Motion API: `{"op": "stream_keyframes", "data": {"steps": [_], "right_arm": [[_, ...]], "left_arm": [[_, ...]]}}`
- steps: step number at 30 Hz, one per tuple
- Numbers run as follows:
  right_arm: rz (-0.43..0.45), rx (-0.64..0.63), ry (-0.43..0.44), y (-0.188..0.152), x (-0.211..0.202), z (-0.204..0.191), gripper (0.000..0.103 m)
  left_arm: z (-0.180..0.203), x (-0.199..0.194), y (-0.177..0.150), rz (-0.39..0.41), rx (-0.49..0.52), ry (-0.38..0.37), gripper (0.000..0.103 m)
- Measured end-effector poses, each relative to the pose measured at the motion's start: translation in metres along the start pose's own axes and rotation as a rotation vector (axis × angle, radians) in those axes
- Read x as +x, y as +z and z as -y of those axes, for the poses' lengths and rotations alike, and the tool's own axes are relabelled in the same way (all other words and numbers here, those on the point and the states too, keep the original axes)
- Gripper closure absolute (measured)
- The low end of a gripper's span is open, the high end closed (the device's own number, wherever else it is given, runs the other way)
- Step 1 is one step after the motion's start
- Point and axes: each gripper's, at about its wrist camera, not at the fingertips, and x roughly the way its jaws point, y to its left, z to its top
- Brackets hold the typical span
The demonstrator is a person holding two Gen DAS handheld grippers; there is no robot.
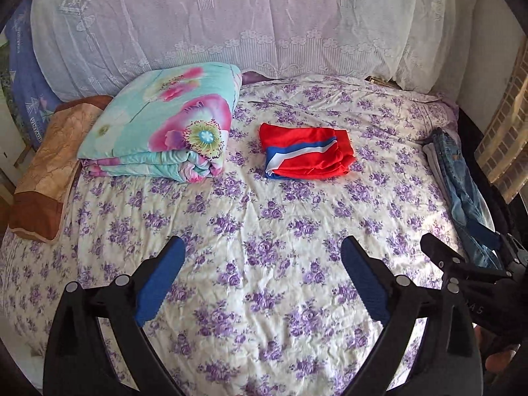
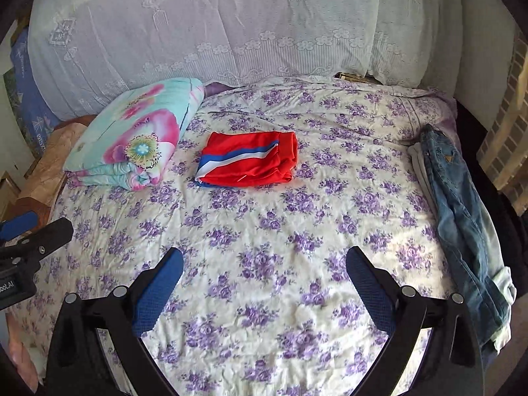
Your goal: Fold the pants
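Red pants (image 1: pixel 305 153) (image 2: pixel 249 160) with a blue and white stripe lie folded into a small packet on the bed, far ahead of both grippers. My left gripper (image 1: pixel 262 250) is open, held above the sheet with nothing between its blue pads. My right gripper (image 2: pixel 264 262) is open too and just as empty. Each gripper shows at the edge of the other's view: the right gripper (image 1: pixel 462 264) at the right edge of the left wrist view, the left gripper (image 2: pixel 26 234) at the left edge of the right wrist view.
The bed (image 1: pixel 264 224) has a white sheet with purple flowers. A folded floral quilt (image 1: pixel 165 125) and a brown pillow (image 1: pixel 49 171) lie at the back left. Blue jeans (image 2: pixel 462 217) on pale garments lie along the right edge. A lace-covered bolster (image 1: pixel 231 19) runs across the back.
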Motion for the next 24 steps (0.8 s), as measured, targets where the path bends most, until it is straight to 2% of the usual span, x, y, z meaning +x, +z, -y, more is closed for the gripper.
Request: {"op": "stream_keyframes", "data": {"steps": [9, 24], "right_arm": [[0.033, 0.009, -0.006, -0.019, -0.039, -0.013, 0.004], [0.029, -0.019, -0.035, -0.027, -0.047, -0.026, 0.004]], "left_arm": [[0.0, -0.052, -0.028, 0.067, 0.027, -0.011, 0.01], [0.001, -0.058, -0.032, 0.084, 0.022, -0.011, 0.01]]}}
